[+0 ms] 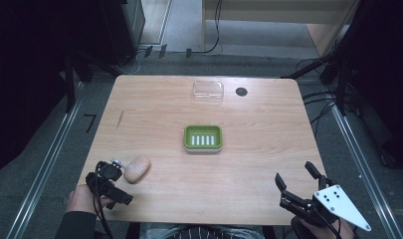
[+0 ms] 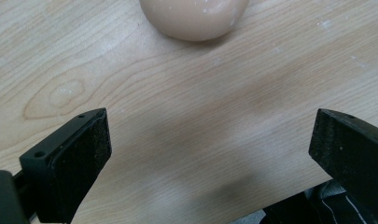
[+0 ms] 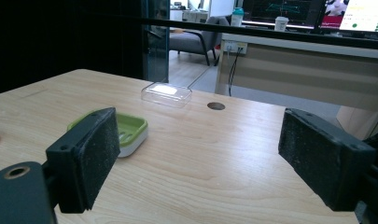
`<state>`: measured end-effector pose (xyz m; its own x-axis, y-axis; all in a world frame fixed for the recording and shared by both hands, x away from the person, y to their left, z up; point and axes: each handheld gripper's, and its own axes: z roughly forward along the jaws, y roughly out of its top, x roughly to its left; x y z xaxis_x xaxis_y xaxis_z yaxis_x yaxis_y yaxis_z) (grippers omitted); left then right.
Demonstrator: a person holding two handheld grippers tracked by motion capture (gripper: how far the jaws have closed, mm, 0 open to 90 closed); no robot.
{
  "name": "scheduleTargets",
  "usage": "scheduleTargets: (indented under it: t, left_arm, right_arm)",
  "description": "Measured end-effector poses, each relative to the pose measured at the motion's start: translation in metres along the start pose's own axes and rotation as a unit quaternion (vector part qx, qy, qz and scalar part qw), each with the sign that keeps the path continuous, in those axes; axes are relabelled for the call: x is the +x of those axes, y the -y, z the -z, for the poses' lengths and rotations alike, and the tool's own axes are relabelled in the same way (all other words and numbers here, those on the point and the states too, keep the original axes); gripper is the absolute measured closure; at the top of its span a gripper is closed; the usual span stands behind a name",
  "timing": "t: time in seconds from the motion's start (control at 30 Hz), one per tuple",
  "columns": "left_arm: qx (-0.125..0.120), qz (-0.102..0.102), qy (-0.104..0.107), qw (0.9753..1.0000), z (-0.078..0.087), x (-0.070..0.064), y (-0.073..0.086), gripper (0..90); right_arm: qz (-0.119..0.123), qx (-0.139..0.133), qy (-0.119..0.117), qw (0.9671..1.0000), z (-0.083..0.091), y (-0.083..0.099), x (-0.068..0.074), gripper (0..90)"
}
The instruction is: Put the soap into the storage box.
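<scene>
high view puts the soap (image 1: 137, 169) on the table (image 1: 249, 164) just beside the left gripper (image 1: 120, 181) — ahead of its wide-apart jaws, not between them. the right gripper (image 1: 297, 180), jaws also spread and empty, sits well apart near the front right corner — the green dish (image 1: 203, 138) lies mid-table.

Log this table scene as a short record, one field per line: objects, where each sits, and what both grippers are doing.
surface: wooden table
soap bar: beige soap bar, near left, lying bare on the table
soap dish: green soap dish with white slotted insert, table centre, empty
lid: clear plastic lid, far side, beside a round table hole
left gripper: left gripper open, holding nothing, just short of the soap bar
right gripper: right gripper open, holding nothing, at the near right corner
</scene>
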<state>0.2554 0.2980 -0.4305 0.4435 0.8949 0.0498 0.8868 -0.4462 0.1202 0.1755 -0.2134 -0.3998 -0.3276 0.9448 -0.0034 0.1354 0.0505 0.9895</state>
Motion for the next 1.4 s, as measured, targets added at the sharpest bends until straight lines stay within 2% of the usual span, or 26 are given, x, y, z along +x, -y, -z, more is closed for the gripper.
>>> scheduleTargets:
  t: [0.17, 0.4, 0.5, 0.6, 0.8, 0.9, 1.4]
  left_arm:
    - [-0.009, -0.002, -0.009, 0.9999, 0.002, 0.001, -0.003, 0.0]
    - [-0.016, -0.005, -0.008, 0.9998, 0.004, 0.006, -0.005, 0.0]
    - [-0.022, -0.006, -0.006, 0.9997, 0.005, 0.007, -0.007, 0.0]
    - [-0.023, -0.012, -0.003, 0.9997, 0.007, 0.009, -0.011, 0.0]
    - [-0.032, -0.025, 0.000, 0.9992, 0.008, 0.012, -0.020, 0.0]
    - [-0.039, -0.022, 0.000, 0.9990, 0.008, 0.014, -0.024, 0.0]
    - [-0.053, -0.037, 0.008, 0.9979, 0.010, 0.018, -0.042, 0.0]
  right_arm:
    - [-0.003, -0.001, -0.002, 1.0000, -0.001, 0.001, -0.002, 13.2]
    - [0.002, 0.001, -0.003, 1.0000, -0.002, 0.000, 0.000, 13.2]
    - [0.000, 0.001, -0.002, 1.0000, -0.002, 0.000, 0.000, 13.2]
    - [0.007, 0.002, -0.004, 1.0000, -0.003, -0.001, 0.003, 13.2]
    - [0.003, 0.001, -0.004, 1.0000, -0.003, -0.001, 0.002, 13.2]
    - [0.001, 0.002, -0.004, 1.0000, -0.003, -0.001, 0.001, 13.2]
    - [0.002, 0.003, -0.005, 1.0000, -0.004, -0.001, 0.001, 13.2]
